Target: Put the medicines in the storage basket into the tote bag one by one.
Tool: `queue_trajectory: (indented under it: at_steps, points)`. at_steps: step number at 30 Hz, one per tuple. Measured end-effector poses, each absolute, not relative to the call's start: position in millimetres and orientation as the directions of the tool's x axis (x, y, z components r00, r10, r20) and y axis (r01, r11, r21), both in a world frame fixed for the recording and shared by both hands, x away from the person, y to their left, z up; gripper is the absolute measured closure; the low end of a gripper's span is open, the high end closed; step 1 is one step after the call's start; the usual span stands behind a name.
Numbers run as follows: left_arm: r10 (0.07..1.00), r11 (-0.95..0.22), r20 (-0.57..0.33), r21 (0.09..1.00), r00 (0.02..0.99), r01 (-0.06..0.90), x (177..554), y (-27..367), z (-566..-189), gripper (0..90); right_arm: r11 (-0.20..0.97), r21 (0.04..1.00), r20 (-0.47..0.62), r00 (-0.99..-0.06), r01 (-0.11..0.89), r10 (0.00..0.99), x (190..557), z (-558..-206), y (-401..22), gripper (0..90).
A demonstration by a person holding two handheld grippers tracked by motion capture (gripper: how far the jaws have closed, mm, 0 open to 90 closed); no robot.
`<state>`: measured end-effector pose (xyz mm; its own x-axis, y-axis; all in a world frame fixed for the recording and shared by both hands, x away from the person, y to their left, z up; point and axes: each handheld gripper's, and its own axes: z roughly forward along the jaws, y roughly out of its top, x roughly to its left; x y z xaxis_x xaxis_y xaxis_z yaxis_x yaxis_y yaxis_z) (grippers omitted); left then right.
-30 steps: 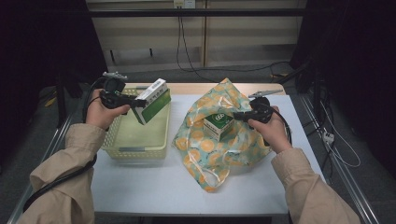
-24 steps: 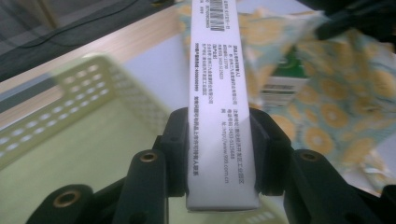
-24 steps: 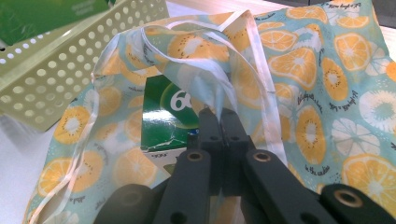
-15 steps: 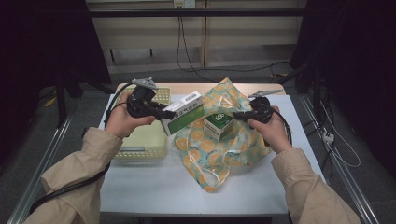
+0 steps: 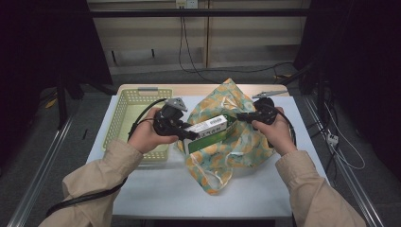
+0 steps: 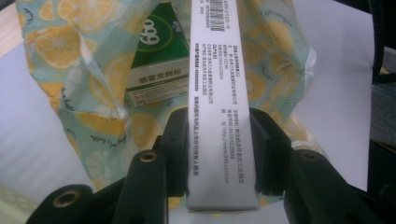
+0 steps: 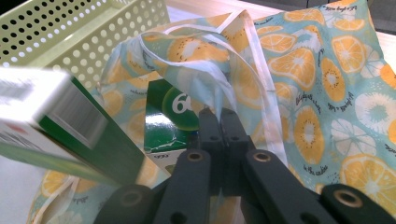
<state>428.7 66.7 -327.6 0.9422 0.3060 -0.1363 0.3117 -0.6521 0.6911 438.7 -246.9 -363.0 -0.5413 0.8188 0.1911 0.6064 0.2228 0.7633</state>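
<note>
- The white table (image 5: 156, 189) carries everything; your forearms in beige sleeves reach over its near edge.
- The lemon-print bag (image 5: 236, 146) lies across the middle of the table, its mouth turned toward the far side and lifted open. In the right gripper view its white-edged rim (image 7: 243, 70) stands up in front of the jaws.
- The pale green basket (image 5: 124, 118) sits on the left part of the table, just beside the bag, with your left hand over its right wall.
- The long green and white box (image 5: 208, 130) is at the bag's mouth, lying roughly level, its far end over the opening. In the left gripper view its white printed face (image 6: 219, 116) runs up the middle of the picture.
- A second green box (image 6: 156, 60) already lies inside the bag, seen past the long one.
- Your left gripper (image 5: 182, 134) has its jaws partly apart and clamped on the near end of the long box, one pad on each long side.
- Your right gripper (image 5: 241, 116) has its jaws fully together, pinching the bag's rim and holding the mouth up.
</note>
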Motion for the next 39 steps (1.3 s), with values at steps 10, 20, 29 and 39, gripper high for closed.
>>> queue_trajectory:
  at_steps: [10,20,29,39]
  points:
    - [0.286,-0.659,-0.127,0.693,0.950,0.292,426,28,-348,62.7,0.223,0.766,0.191,-0.545,0.603,0.817,437,-360,-246,90.0]
    - [0.313,-0.640,-0.129,0.703,0.941,0.310,433,-1,-365,62.8,0.214,0.768,0.189,-0.534,0.603,0.824,435,-357,-250,90.0]
    - [0.325,-0.654,-0.129,0.685,0.937,0.321,433,-22,-379,62.8,0.211,0.772,0.190,-0.534,0.600,0.824,435,-356,-249,90.0]
    - [0.399,-0.604,-0.149,0.700,0.905,0.382,450,-32,-385,62.8,0.213,0.777,0.186,-0.539,0.593,0.822,435,-351,-248,90.0]
